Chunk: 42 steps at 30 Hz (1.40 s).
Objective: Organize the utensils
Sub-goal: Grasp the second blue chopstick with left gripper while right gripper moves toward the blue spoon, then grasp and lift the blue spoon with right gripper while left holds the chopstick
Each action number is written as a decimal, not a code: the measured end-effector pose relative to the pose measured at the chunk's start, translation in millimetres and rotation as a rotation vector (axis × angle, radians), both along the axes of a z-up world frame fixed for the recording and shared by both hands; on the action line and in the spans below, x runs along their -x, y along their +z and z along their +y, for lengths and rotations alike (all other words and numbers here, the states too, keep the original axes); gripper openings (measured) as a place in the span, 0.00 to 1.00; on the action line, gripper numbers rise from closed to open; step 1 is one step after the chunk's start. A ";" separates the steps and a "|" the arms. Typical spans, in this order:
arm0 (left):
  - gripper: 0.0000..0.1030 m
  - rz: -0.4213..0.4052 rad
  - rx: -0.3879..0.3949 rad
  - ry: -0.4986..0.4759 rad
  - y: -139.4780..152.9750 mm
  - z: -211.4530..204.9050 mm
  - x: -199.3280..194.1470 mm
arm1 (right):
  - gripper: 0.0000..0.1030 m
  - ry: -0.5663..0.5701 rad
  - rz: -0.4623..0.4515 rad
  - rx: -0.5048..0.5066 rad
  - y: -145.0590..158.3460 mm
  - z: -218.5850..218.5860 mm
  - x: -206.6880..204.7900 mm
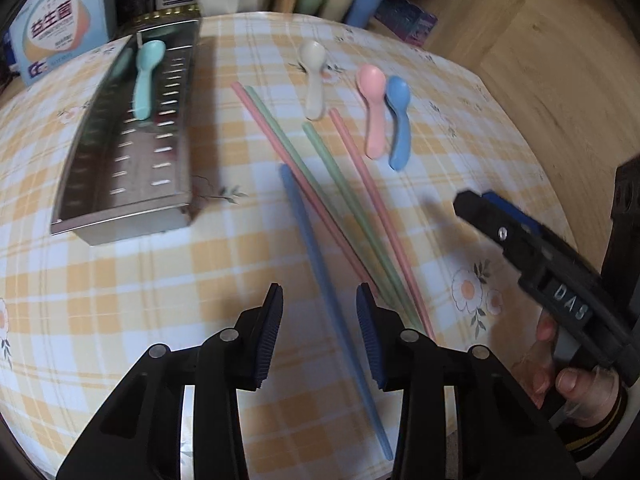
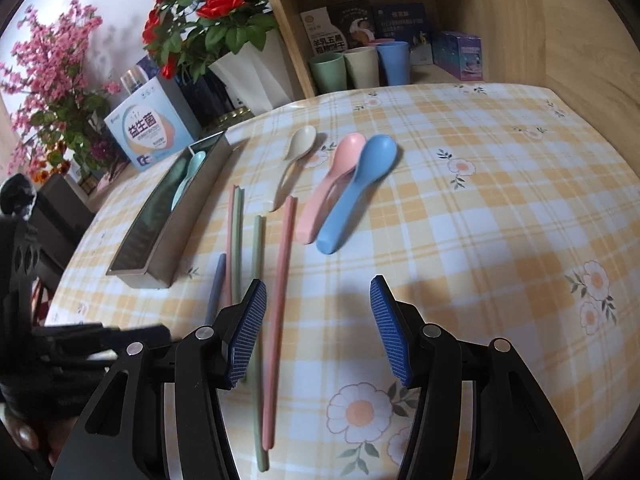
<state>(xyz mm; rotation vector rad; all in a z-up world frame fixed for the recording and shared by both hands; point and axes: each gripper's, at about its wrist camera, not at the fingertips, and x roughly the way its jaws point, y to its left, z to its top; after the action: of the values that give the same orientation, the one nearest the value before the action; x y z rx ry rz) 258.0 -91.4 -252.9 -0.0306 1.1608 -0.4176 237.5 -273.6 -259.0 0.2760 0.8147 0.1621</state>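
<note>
A perforated steel tray point(image 1: 100, 184) point(image 2: 160, 260) lies at the left with a mint spoon point(image 1: 145, 80) point(image 2: 188, 178) in it. On the checked cloth lie a cream spoon point(image 1: 314, 80) point(image 2: 294, 160), a pink spoon point(image 1: 374, 112) point(image 2: 332, 184), a blue spoon point(image 1: 398, 124) point(image 2: 356, 192) and several chopsticks: a blue one point(image 1: 320, 264) point(image 2: 215, 288), pink ones point(image 1: 376, 208) point(image 2: 280, 288) and green ones point(image 1: 348, 200) point(image 2: 258, 248). My left gripper point(image 1: 319, 300) is open above the blue chopstick. My right gripper point(image 2: 318, 292) point(image 1: 480, 210) is open and empty over the cloth right of the chopsticks.
Three cups point(image 2: 360, 66) and boxes stand on a wooden shelf behind the table. A blue-white box point(image 2: 150, 132) point(image 1: 56, 28), a white vase with red roses point(image 2: 256, 72) and pink flowers point(image 2: 48, 68) stand at the back left. The table edge point(image 1: 560, 184) is at the right.
</note>
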 end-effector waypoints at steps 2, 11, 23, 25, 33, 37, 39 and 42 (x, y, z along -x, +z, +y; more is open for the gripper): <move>0.31 0.003 -0.032 -0.017 -3.3 -8.1 0.9 | 0.51 -0.015 -0.013 -0.011 0.9 -5.8 1.1; 0.27 -0.042 -0.117 -0.036 -10.8 -25.1 1.9 | 0.51 -0.048 -0.020 -0.047 -0.8 -15.3 5.8; 0.07 -0.004 -0.133 0.045 -10.9 9.0 4.7 | 0.51 -0.071 -0.007 -0.059 -2.7 -17.1 4.7; 0.07 -0.012 -0.144 0.041 -11.0 6.7 5.6 | 0.50 -0.072 0.001 -0.057 -4.1 -16.5 3.4; 0.07 -0.059 -0.181 0.027 -11.0 1.8 8.7 | 0.50 -0.089 0.020 -0.063 -9.5 -20.1 4.0; 0.07 -0.078 -0.192 0.017 -11.3 0.0 9.7 | 0.50 -0.102 0.032 -0.064 -11.9 -21.9 4.2; 0.07 -0.086 -0.182 0.016 -12.2 0.7 8.9 | 0.50 -0.110 0.036 -0.067 -12.6 -23.4 4.2; 0.06 -0.086 -0.153 0.021 -11.8 5.1 9.7 | 0.50 -0.117 0.047 -0.064 -14.0 -24.2 4.5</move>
<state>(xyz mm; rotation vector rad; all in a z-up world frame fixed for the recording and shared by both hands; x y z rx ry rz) 248.3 -86.4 -264.7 0.1078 1.1037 -0.3076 233.0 -297.8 -273.0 0.3874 0.8382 0.0725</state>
